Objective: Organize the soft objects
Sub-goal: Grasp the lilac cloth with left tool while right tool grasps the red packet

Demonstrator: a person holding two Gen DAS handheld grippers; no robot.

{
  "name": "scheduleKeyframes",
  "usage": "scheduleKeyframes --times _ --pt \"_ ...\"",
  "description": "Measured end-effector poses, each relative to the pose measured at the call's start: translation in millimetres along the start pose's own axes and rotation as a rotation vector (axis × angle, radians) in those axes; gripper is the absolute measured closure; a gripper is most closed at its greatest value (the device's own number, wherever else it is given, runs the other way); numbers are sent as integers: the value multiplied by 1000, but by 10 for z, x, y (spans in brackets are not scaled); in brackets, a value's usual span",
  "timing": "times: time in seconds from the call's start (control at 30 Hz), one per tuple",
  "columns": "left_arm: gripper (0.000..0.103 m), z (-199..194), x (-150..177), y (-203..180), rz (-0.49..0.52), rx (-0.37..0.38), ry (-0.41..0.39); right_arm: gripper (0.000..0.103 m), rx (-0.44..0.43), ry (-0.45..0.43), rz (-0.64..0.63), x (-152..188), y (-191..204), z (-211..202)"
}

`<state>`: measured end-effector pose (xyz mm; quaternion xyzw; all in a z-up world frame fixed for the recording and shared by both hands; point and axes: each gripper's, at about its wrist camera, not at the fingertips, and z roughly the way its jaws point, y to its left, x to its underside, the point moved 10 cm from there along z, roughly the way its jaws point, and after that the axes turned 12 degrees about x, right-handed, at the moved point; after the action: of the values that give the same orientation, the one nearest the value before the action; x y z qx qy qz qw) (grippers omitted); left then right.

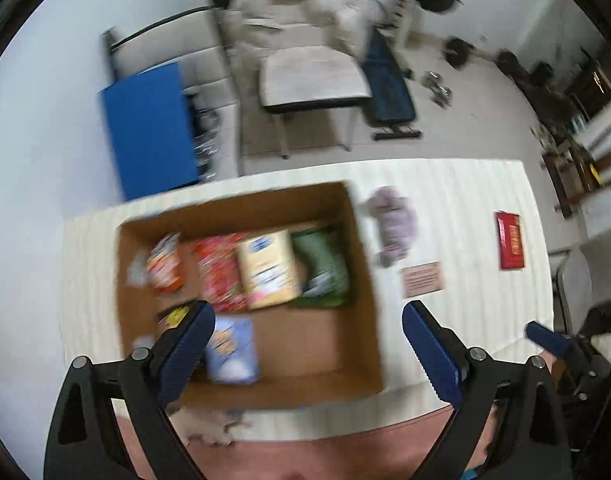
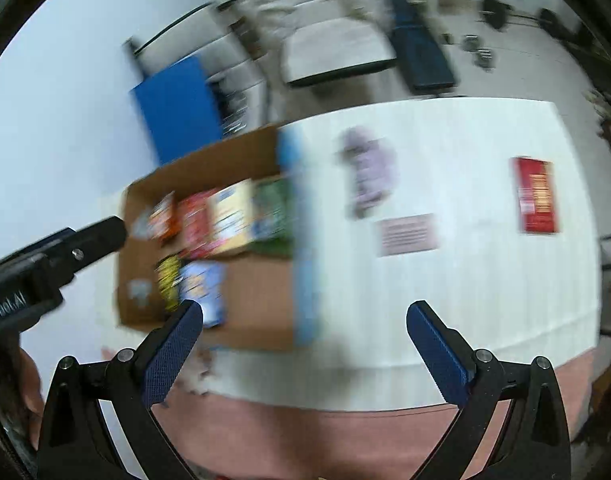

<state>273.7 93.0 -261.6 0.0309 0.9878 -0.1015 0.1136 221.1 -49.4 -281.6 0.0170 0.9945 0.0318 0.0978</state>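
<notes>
An open cardboard box stands on the white table. Inside lie several soft packets: orange, red, cream, green and pale blue. A lilac soft toy lies on the table right of the box. A red packet lies further right. My left gripper is open and empty above the box's near side. My right gripper is open and empty above the table's near edge. Both views are blurred.
A pink card lies on the table near the toy. A small pale object lies at the table's front edge. Beyond the table stand a grey chair, a blue board and gym equipment.
</notes>
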Motion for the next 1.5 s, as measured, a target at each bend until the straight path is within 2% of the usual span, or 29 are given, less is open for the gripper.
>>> scheduleKeyframes --times 0.13,0.23,0.4,0.53,0.8,0.93,1.0,1.07,1.2,1.33,1.43,1.5 --pt "7 600 -363 -516 56 39 104 0 94 -1 122 -275 -951 91" --pt "7 1015 -517 -729 59 45 160 0 158 16 171 -443 -1536 250" --pt "7 1762 -622 -938 33 53 267 0 212 75 234 -670 -2326 671" --pt "7 2219 -627 -988 12 34 330 0 253 131 254 -777 -2746 1038" --pt "7 2781 -551 -936 -28 2 425 0 282 239 230 -906 -3029 1859" --pt "7 2880 -560 -868 -106 77 436 0 280 278 214 -934 -3028 2177" --pt "11 2923 -531 -823 -162 126 449 0 279 299 209 -954 -3034 2312" --pt "11 2965 -512 -782 -148 109 459 0 279 312 207 -963 -3034 2398" --pt "11 2968 -540 -785 -129 68 415 0 278 320 190 -995 -3007 2502" --pt "3 2973 -619 -742 -165 67 366 0 279 335 187 -962 -3029 2569" --pt "3 2981 -620 -725 -164 46 383 0 283 340 187 -941 -3067 2619" --pt "3 3005 -572 -756 -139 27 428 0 291 333 182 -890 -3092 2603"
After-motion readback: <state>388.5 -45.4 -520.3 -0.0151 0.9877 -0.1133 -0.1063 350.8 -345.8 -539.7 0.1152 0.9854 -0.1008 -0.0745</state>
